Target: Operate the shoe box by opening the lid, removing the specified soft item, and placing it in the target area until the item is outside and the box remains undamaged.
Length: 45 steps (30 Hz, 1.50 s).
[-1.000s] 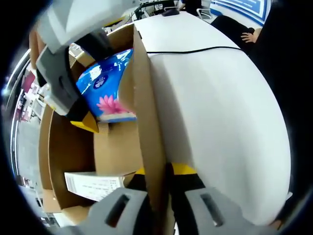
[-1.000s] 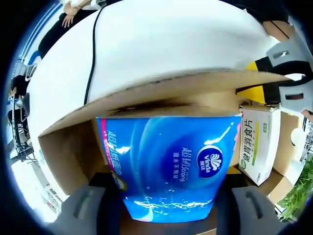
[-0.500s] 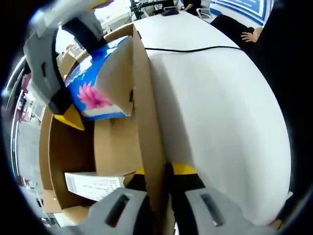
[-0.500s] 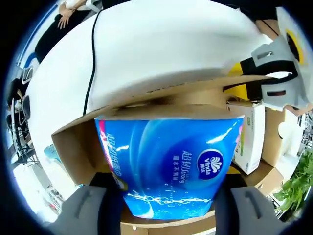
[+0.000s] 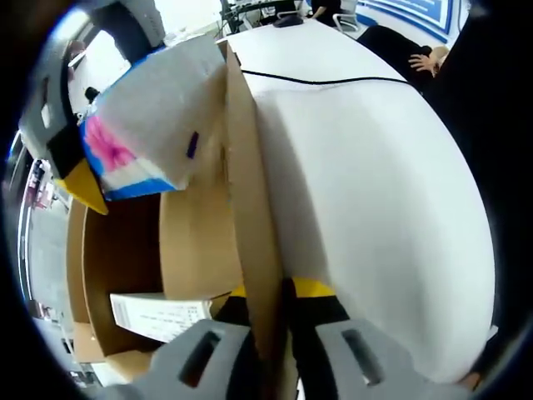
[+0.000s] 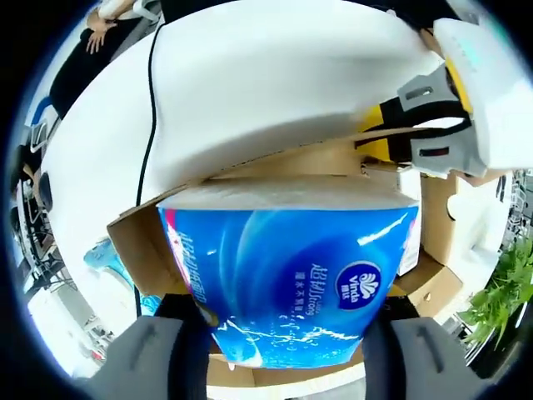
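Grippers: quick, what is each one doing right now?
Left gripper: shut on the box wall.
Right gripper: shut on the tissue pack.

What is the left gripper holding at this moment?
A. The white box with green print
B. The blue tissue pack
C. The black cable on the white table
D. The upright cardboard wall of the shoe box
D: in the left gripper view, the left gripper has its jaws on either side of the upright cardboard wall of the shoe box, while the blue tissue pack sits between the right gripper's jaws.
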Available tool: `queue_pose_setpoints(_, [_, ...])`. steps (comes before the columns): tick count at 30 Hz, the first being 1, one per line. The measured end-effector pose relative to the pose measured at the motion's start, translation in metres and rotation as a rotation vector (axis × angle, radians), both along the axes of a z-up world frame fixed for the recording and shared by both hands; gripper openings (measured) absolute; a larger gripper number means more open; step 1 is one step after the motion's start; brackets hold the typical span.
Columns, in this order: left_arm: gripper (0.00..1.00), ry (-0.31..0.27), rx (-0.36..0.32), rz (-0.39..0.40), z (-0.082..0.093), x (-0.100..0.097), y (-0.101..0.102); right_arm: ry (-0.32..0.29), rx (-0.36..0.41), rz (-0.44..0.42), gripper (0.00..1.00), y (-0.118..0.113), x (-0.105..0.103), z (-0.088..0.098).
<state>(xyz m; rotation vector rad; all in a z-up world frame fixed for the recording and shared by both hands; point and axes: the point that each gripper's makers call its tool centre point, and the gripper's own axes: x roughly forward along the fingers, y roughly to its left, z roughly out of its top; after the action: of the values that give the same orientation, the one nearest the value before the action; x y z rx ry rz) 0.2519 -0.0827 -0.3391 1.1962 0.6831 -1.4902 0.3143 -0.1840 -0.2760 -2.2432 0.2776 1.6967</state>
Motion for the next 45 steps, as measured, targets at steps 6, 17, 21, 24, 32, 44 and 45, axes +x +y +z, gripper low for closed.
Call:
queue_pose_setpoints(6, [0.05, 0.001, 0.000, -0.002, -0.001, -0.001, 0.000, -0.028, 0.008, -0.032, 0.74, -0.002, 0.002, 0.009])
queue_pose_setpoints(17, [0.05, 0.000, 0.000, -0.008, -0.001, -0.001, 0.001, -0.075, 0.018, -0.080, 0.73, -0.008, 0.005, 0.029])
queue_pose_setpoints(21, [0.05, -0.001, 0.001, -0.008, -0.001, 0.000, 0.002, -0.097, 0.028, -0.114, 0.73, -0.010, 0.003, 0.039])
queue_pose_setpoints(24, [0.05, -0.001, 0.001, -0.006, -0.001, 0.000, 0.002, -0.110, 0.031, -0.118, 0.73, -0.011, 0.000, 0.044])
queue_pose_setpoints(32, [0.05, -0.005, 0.003, -0.007, 0.000, 0.000, 0.003, -0.136, 0.062, -0.157, 0.73, -0.013, -0.008, 0.059])
queue_pose_setpoints(44, [0.05, -0.003, 0.002, -0.006, 0.000, 0.001, 0.003, -0.186, 0.085, -0.243, 0.73, -0.036, -0.018, 0.079])
queue_pose_setpoints(45, [0.05, -0.002, 0.003, -0.005, 0.000, 0.001, 0.003, -0.190, 0.089, -0.252, 0.73, -0.038, -0.019, 0.080])
